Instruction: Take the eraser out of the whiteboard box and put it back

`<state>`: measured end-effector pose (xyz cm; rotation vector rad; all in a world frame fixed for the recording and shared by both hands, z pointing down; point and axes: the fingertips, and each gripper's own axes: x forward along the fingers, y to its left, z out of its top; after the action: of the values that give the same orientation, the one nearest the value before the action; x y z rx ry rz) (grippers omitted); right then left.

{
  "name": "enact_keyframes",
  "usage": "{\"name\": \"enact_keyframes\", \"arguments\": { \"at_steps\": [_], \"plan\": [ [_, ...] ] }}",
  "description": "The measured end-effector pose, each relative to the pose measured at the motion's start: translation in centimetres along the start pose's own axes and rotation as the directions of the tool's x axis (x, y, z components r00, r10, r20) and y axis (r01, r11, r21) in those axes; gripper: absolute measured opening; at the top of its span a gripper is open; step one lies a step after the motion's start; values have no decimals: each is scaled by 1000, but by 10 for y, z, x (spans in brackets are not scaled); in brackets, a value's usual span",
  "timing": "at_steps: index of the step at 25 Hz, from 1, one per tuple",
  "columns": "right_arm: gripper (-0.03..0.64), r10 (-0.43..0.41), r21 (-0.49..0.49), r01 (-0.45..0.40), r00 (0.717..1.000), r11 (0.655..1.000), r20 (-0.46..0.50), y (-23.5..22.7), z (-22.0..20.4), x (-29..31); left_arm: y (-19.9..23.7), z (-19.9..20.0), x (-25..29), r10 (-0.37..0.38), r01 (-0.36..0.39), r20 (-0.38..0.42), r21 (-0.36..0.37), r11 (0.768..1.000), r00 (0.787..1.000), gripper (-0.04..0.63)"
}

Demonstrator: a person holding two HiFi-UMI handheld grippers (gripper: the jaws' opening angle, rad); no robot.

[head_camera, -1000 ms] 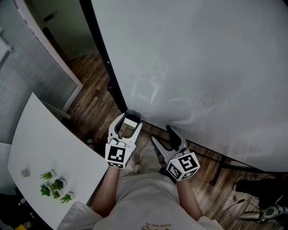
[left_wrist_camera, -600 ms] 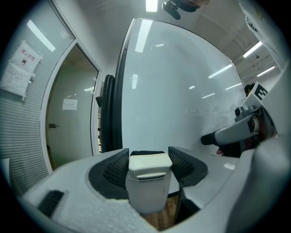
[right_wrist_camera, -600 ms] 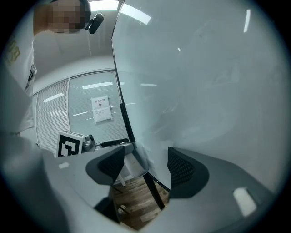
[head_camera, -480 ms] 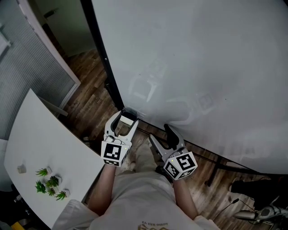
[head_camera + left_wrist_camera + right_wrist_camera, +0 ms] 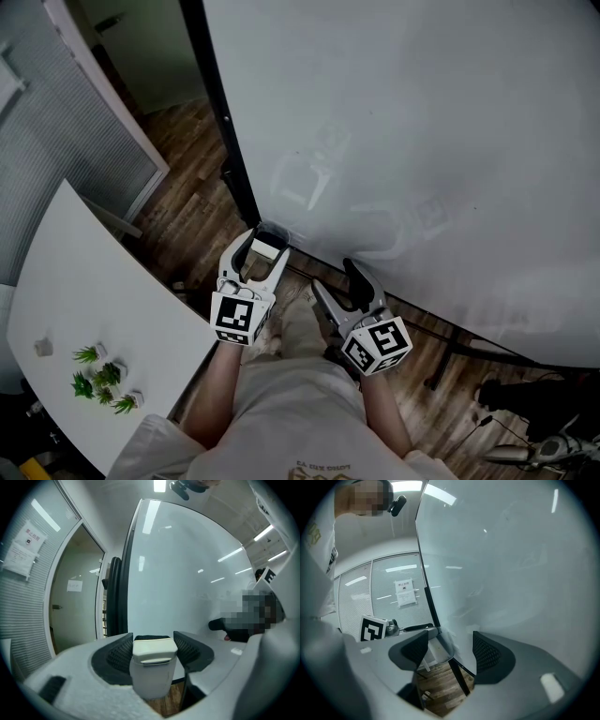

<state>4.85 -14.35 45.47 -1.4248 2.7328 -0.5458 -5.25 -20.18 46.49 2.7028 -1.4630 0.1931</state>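
My left gripper point(image 5: 262, 257) is shut on a white block eraser point(image 5: 268, 248), held just in front of the lower left corner of the big whiteboard point(image 5: 422, 131). In the left gripper view the eraser point(image 5: 151, 667) stands upright between the two black pads point(image 5: 120, 652), pressed from both sides. A translucent box-like piece point(image 5: 442, 645) shows by the board's corner in the right gripper view; I cannot tell its outline. My right gripper point(image 5: 334, 279) hovers beside the left one, open, with nothing between its fingers point(image 5: 486, 651).
The whiteboard's black frame post point(image 5: 223, 131) runs down to the wooden floor point(image 5: 192, 187). A white table point(image 5: 84, 291) with small green plants point(image 5: 101, 379) lies at the left. A glass partition with blinds point(image 5: 56, 122) stands behind it. The board's stand foot point(image 5: 448, 361) crosses the floor on the right.
Both grippers keep their places and the eraser stays gripped; only the head view has shifted slightly.
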Motion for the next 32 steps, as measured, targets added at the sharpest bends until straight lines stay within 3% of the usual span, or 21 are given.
{"name": "enact_keyframes", "arguments": {
  "at_steps": [32],
  "plan": [
    [296, 7, 1, -7, 1000, 1000, 3, 2, -2, -1, -1, 11, -6, 13, -13, 28, -1, 1000, 1000, 267]
  ]
}}
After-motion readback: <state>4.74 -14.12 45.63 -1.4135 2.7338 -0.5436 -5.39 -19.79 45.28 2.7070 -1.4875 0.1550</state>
